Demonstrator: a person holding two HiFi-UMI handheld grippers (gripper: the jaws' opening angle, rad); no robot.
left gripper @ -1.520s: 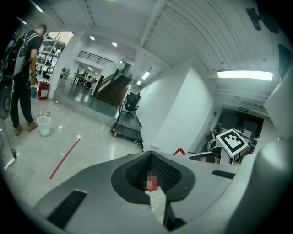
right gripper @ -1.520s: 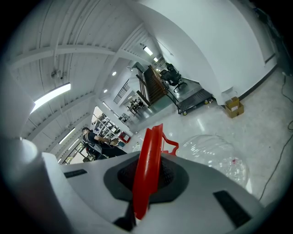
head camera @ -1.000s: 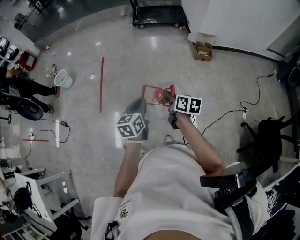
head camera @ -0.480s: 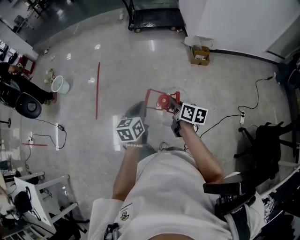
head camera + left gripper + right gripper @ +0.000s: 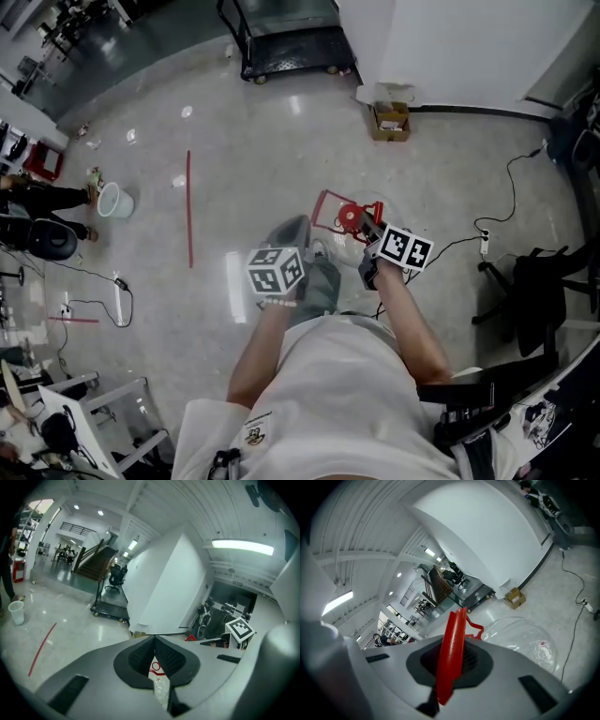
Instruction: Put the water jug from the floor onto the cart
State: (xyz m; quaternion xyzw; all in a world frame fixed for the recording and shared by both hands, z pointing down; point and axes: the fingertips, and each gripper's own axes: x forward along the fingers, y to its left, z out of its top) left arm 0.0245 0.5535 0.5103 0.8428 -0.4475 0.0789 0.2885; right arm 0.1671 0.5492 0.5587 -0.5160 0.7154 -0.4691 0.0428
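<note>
I carry the clear water jug [image 5: 345, 240] with its red cap [image 5: 349, 217] above the floor, between both grippers. My right gripper [image 5: 371, 225] is shut on the jug's red handle [image 5: 452, 639], and the clear body [image 5: 525, 641] bulges to its right. My left gripper [image 5: 302, 236] is shut on the jug's thin clear plastic with a red-printed label [image 5: 157, 670]. The black cart [image 5: 281, 37] stands at the far end of the floor beside the white wall, and also shows in the left gripper view [image 5: 110, 611] and the right gripper view [image 5: 480, 594].
A cardboard box [image 5: 389, 117] sits by the wall right of the cart. A red tape line [image 5: 188, 206] and a white bucket [image 5: 111, 200] lie to the left, near a seated person [image 5: 37, 202]. Cables [image 5: 487, 234] and a black chair [image 5: 534, 281] are at the right.
Both grippers and the jug have travelled across the floor toward the cart, which now looks nearer and larger. The box and bucket have slid down the picture. Both grips are unchanged.
</note>
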